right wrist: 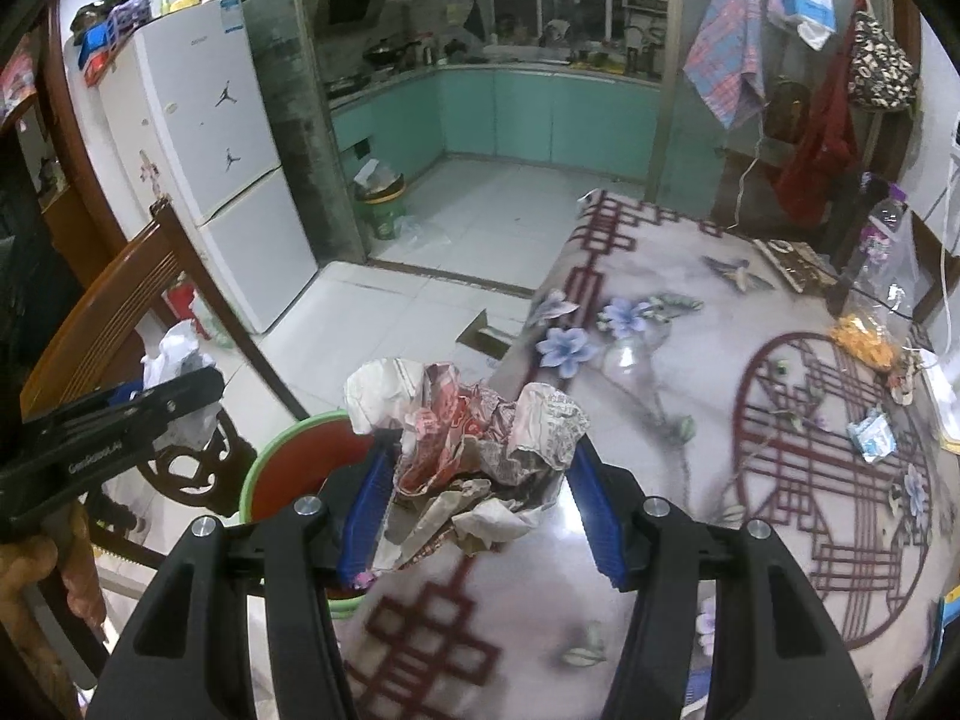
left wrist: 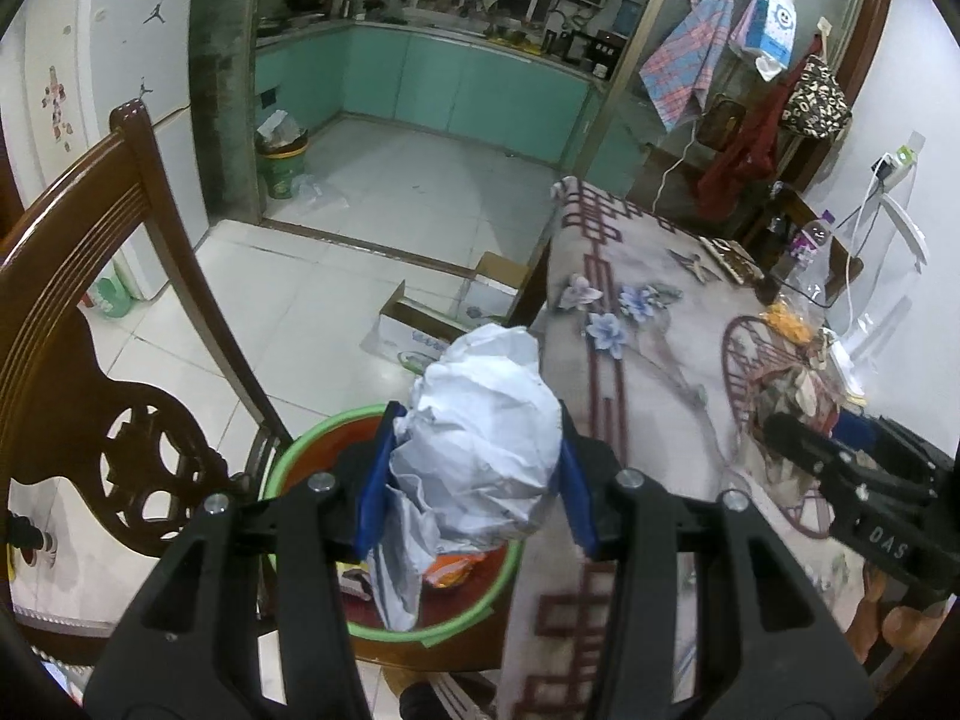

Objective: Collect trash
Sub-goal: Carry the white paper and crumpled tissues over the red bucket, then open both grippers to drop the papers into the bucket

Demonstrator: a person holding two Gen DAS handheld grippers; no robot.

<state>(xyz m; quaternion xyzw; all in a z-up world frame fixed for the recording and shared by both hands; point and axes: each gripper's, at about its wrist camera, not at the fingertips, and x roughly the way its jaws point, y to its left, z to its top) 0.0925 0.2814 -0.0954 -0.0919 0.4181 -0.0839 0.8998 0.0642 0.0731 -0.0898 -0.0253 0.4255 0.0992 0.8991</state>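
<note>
My left gripper is shut on a crumpled white paper ball and holds it above a green-rimmed orange bin that stands on a chair beside the table; the bin holds some wrappers. My right gripper is shut on a crumpled printed red-and-white wrapper and holds it over the table's left edge, just right of the bin. The right gripper also shows in the left wrist view, and the left gripper in the right wrist view.
The table has a floral cloth under glass. On it lie a small blue-white wrapper, an orange snack bag and a plastic bottle. A wooden chair back stands left. Cardboard boxes lie on the floor.
</note>
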